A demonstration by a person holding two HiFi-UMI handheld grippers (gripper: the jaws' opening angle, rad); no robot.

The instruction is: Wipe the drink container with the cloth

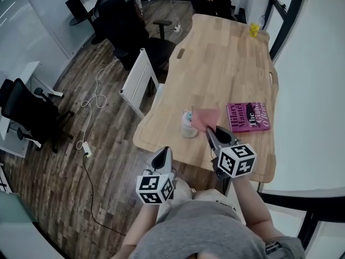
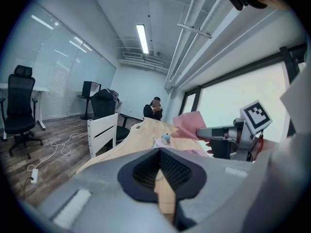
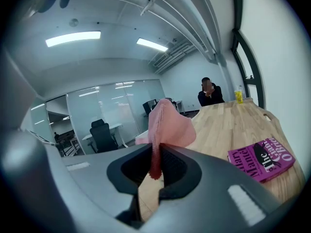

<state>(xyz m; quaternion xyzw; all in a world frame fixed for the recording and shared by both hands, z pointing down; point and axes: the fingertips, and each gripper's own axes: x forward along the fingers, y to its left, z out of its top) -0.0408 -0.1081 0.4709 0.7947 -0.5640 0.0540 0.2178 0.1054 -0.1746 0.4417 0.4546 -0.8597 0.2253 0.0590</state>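
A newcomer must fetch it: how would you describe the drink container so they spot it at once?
On the wooden table, go to the near end, left of the magenta book. The drink container stands beside the pink cloth. Unlike them, it is small, pale and upright, with a blue top.

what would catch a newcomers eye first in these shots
The pink cloth stands out first, pinched in the right gripper and held up close to the small drink container on the wooden table. Next comes the magenta book, lying flat to the container's right.
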